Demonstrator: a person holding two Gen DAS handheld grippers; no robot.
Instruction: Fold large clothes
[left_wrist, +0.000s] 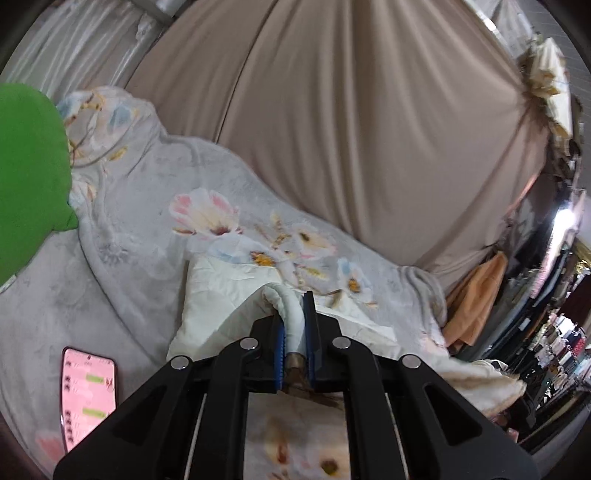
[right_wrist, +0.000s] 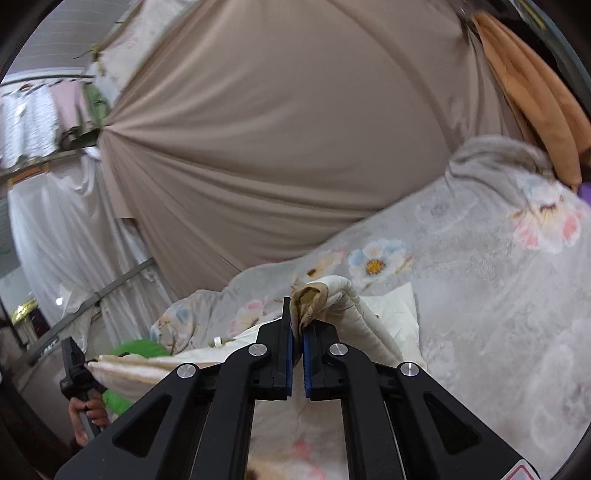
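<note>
Left gripper (left_wrist: 294, 325): jaws together on a rolled cream edge of the garment (left_wrist: 221, 295), w/ blue pads on both sides of the cloth and a brownish trim bit caught low between them. Right gripper (right_wrist: 297, 328): jaws nearly together, clamped on another bunched corner of the garment (right_wrist: 347, 310); a tan lining patch shows at the pinch.

Garment is cream, padded-looking, and lies partly on the bed, on top of the floral blanket (left_wrist: 147, 206). In the right wrist view it spans from the right pinch leftward as a taut edge to the left gripper (right_wrist: 75, 365), held in the person's hand (right_wrist: 88, 410) at lower left. Part of it sags toward both cams; a flat cream part rests on the blanket beyond the jaws.

Blanket: grey, pink/blue/yellow flowers, rumpled, covers most of the bed. Phone (left_wrist: 88, 395) lies face up on the blanket at left, screen lit pink w/ chat bubbles, apart from the garment. Green cloth (left_wrist: 29, 177) at far left edge; also seen in the right view (right_wrist: 140, 349) behind the taut edge.

Behind the bed: taupe drape (left_wrist: 351, 129) gathered into folds. Orange cloth (left_wrist: 476, 302) hangs at its right end, just beside the blanket. White curtain (right_wrist: 66, 236) left of the drape.

No containers I can make out; shelves at far right in left view too blurred to tell contents.
</note>
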